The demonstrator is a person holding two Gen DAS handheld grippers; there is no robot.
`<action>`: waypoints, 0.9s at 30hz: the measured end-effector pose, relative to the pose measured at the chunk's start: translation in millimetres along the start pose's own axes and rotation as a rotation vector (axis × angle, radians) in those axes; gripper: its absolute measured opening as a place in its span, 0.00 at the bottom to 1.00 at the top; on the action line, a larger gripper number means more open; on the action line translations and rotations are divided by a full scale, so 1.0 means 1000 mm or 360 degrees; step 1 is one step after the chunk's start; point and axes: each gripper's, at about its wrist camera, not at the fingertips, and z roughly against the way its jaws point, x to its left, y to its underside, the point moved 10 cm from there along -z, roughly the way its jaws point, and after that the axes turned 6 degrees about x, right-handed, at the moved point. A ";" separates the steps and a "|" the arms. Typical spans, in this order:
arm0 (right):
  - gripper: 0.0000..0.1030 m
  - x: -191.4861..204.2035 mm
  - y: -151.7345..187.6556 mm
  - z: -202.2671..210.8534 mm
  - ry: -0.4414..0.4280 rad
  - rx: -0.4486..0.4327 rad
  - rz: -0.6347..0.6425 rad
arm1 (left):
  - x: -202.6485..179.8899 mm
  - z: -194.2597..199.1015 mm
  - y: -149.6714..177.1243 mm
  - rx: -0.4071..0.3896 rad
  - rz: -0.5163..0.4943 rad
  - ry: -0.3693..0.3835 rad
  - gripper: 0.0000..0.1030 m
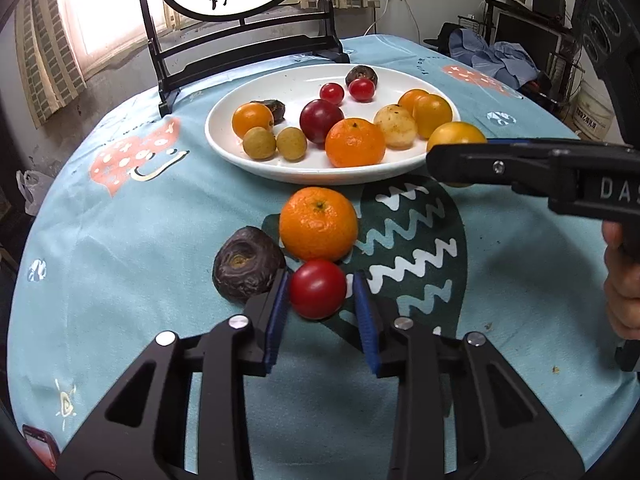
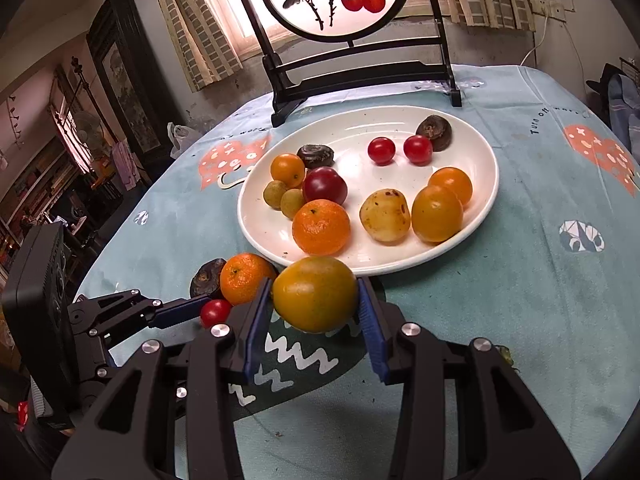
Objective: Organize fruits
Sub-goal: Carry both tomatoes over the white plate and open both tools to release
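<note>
fruits mostly sit on the plate (image 2: 486,200) at frame centre; right tool (image 2: 316,300) is clamped on a yellow tomato (image 2: 316,298), best released low over bare plate, while left tool (image 1: 320,292) stands apart around a red tomato (image 1: 318,289) on the desk (image 1: 120,260).

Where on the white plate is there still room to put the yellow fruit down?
The white plate has bare room in its middle, between the purple plum and the pale spotted fruit, and along the near-right rim. The left side is crowded. The right gripper holds the yellow fruit just outside the near rim.
</note>
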 end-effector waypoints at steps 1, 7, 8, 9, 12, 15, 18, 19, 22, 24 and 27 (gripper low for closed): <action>0.42 0.000 0.000 0.000 0.0002 -0.0001 -0.0002 | 0.000 0.000 0.000 -0.0003 -0.0007 -0.0014 0.29; 0.42 -0.001 -0.001 0.002 -0.0002 -0.0013 -0.0005 | 0.000 0.004 0.000 -0.0007 0.0020 0.0035 0.29; 0.42 0.000 -0.001 0.003 -0.0004 -0.0015 -0.0004 | -0.001 0.006 0.000 -0.0016 0.0028 0.0047 0.29; 0.42 0.000 -0.001 0.003 -0.0009 -0.0016 -0.0002 | -0.001 0.009 -0.001 -0.0028 0.0035 0.0060 0.29; 0.42 0.003 0.000 0.002 -0.0015 -0.0012 0.0015 | -0.003 0.019 -0.005 -0.0081 0.0055 0.0114 0.29; 0.42 0.006 0.001 0.001 -0.0018 -0.0011 0.0037 | -0.007 0.030 -0.008 -0.0129 0.0075 0.0169 0.29; 0.42 0.011 -0.003 0.006 -0.0026 -0.0063 0.0074 | -0.009 0.041 -0.013 -0.0182 0.0097 0.0226 0.29; 0.42 0.012 -0.005 0.009 -0.0028 -0.0093 0.0083 | -0.009 0.045 -0.016 -0.0198 0.0112 0.0251 0.29; 0.42 0.009 -0.019 0.022 -0.0003 -0.0249 0.0082 | -0.002 0.051 -0.032 -0.0242 0.0166 0.0271 0.29; 0.42 -0.003 -0.033 0.029 0.0059 -0.0371 0.0027 | 0.009 0.053 -0.052 -0.0288 0.0206 0.0220 0.29; 0.42 -0.026 -0.053 0.027 0.0178 -0.0459 -0.0028 | 0.025 0.043 -0.086 -0.0321 0.0273 0.0189 0.29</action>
